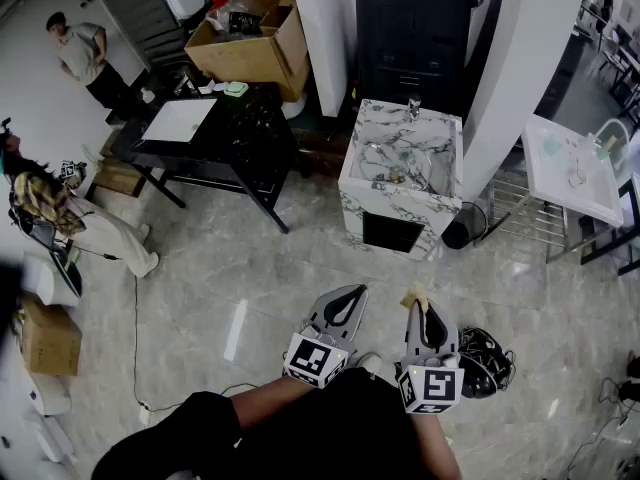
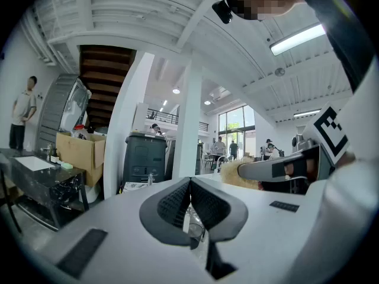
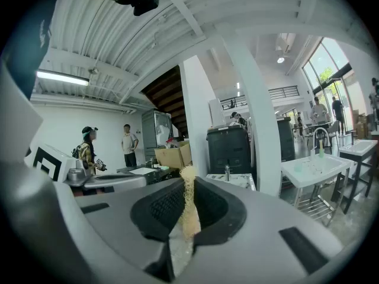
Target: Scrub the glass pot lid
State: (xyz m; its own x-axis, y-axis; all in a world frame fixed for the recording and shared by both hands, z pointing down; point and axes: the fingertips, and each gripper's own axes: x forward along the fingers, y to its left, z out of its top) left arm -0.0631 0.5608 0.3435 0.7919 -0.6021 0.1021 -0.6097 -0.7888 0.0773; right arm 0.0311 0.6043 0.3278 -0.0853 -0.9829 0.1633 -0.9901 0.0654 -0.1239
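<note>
Head view shows two hand-held grippers over the floor: the left hand-held gripper (image 1: 350, 293) is pressed together on nothing, and the right hand-held gripper (image 1: 419, 308) pinches one tan fibrous scrubber (image 1: 413, 297). One glass pot lid (image 1: 390, 160) seems to lie in the single marbled sink (image 1: 395, 200), well ahead of both.

Daylight from tall windows (image 3: 331, 81) and ceiling strip lights (image 2: 299, 38) lit the room brightly; gripper views bulged, dark-cornered

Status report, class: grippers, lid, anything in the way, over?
Left gripper shut, empty. Right gripper shut on scrub pad. Glass lid seemingly in marble sink ahead, untouched. Only floor between.
</note>
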